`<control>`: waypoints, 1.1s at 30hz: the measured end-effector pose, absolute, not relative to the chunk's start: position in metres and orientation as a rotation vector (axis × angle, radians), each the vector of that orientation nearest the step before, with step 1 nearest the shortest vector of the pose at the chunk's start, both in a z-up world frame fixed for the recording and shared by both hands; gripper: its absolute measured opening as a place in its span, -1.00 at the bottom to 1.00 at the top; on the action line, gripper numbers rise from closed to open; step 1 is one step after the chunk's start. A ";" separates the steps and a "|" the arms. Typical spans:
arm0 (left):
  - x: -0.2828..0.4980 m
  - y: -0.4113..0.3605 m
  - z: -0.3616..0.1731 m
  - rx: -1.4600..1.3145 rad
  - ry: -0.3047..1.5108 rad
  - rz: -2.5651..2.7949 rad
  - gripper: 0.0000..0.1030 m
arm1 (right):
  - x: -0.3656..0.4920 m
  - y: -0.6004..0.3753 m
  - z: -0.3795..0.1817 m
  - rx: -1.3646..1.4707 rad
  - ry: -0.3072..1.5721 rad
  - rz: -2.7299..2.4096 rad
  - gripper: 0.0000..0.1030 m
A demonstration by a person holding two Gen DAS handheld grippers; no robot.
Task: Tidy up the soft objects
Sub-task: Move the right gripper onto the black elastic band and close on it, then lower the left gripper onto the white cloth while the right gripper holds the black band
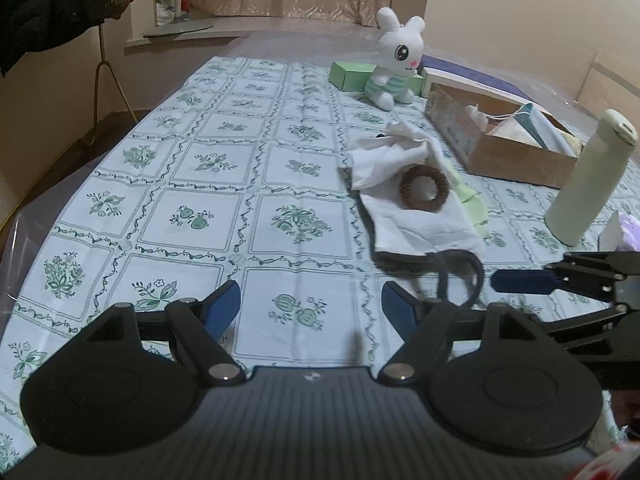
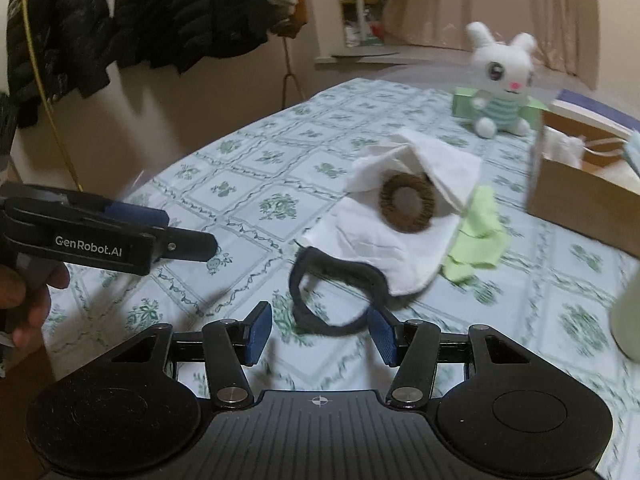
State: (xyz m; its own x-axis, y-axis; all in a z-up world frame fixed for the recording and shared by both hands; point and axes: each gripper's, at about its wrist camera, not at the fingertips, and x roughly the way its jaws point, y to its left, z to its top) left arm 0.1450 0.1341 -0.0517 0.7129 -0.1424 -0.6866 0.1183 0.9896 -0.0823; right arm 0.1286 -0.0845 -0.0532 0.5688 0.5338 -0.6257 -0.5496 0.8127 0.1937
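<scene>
A white cloth lies on the patterned tablecloth with a brown ring scrunchie on it and a light green cloth under its right side. A black headband lies at the cloth's near edge. A white plush rabbit sits at the back. My left gripper is open over bare tablecloth, left of the headband; it also shows in the right wrist view. My right gripper is open, its jaws either side of the headband's near loop.
An open cardboard box holding soft items stands at the right. A cream bottle stands near it. Green boxes lie behind the rabbit. Black jackets hang at the left wall.
</scene>
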 end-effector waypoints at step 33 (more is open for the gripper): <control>0.138 0.031 -0.035 0.060 0.722 -0.466 0.00 | 0.051 -0.187 -0.039 -0.117 0.802 0.544 -0.94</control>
